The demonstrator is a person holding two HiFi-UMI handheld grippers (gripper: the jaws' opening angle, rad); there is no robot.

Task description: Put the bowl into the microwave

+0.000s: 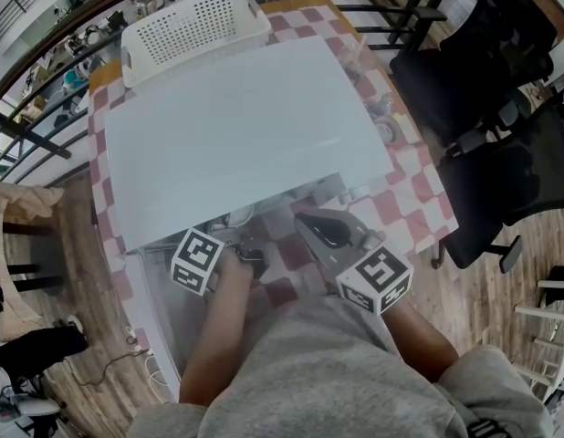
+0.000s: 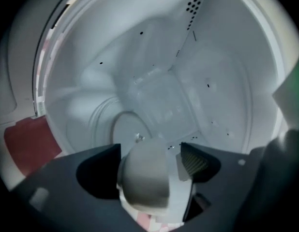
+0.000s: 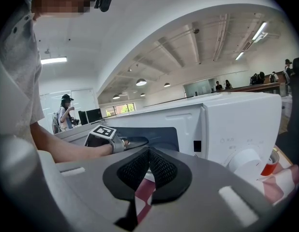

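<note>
The white microwave (image 1: 236, 126) stands on the checked table, its front towards me. My left gripper (image 2: 149, 153) reaches into its white cavity, above the round glass turntable (image 2: 127, 129). A small pale grey bowl (image 2: 142, 178) sits between the jaws, close by the left one. The ribbed right pad (image 2: 193, 161) stands a little apart from it, so the gripper is open. In the head view the left gripper (image 1: 248, 257) is under the microwave's front edge. My right gripper (image 3: 148, 153) hangs outside, in front of the microwave (image 3: 236, 124), shut on nothing.
A white perforated basket (image 1: 193, 27) stands behind the microwave. Black office chairs (image 1: 501, 108) are to the table's right, a dark railing beyond. A red-and-white cup (image 3: 273, 166) stands by the microwave's knob (image 3: 246, 161). A person (image 3: 67, 112) stands far off.
</note>
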